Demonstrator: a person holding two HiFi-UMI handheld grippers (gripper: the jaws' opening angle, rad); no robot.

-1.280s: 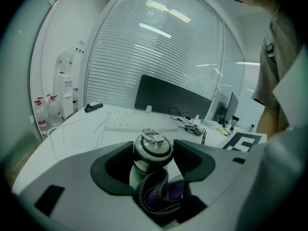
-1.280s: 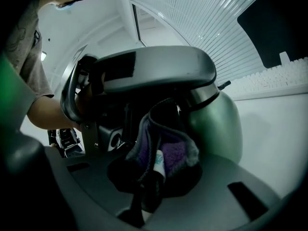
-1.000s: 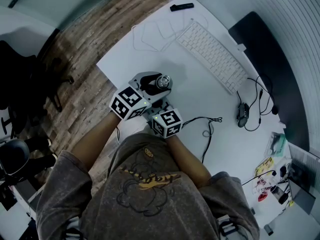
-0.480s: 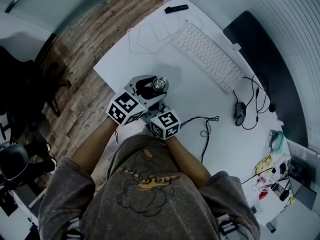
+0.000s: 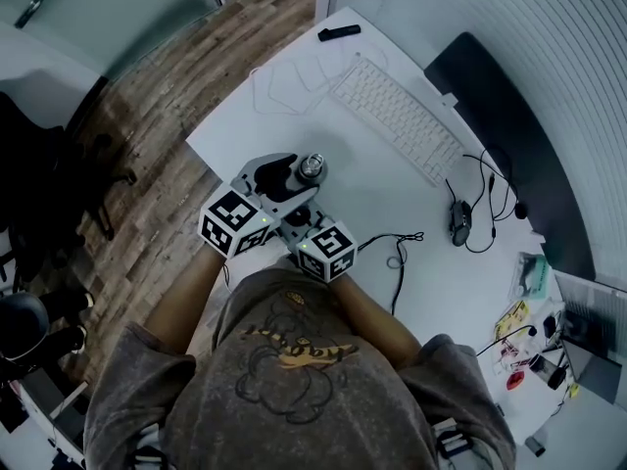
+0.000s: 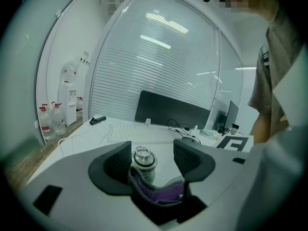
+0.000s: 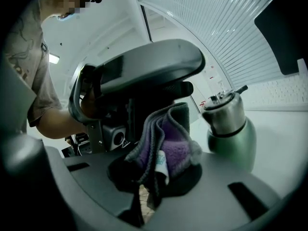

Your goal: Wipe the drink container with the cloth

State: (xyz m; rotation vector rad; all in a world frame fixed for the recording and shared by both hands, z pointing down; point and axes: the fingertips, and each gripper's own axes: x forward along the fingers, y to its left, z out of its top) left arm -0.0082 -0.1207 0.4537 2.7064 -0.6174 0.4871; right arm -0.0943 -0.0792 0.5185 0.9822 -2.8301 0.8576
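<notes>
A green drink bottle with a steel cap stands on the white desk. My left gripper is open. In the left gripper view the bottle stands just ahead between the wide-apart jaw tips, close to the left one and clear of the right one. My right gripper sits just behind, shut on a folded grey and purple cloth. In the right gripper view the bottle stands to the right of the cloth and apart from it. The cloth also shows low between the left jaws.
A white keyboard, a mouse with tangled black cables and a dark monitor lie to the right. A thin white cord and a black stick lie beyond. The desk edge drops to wood floor on the left.
Both grippers have drifted a little toward the lower left of the head view, as has the desk. The cloth stays in the right gripper and the left jaws stay equally wide.
</notes>
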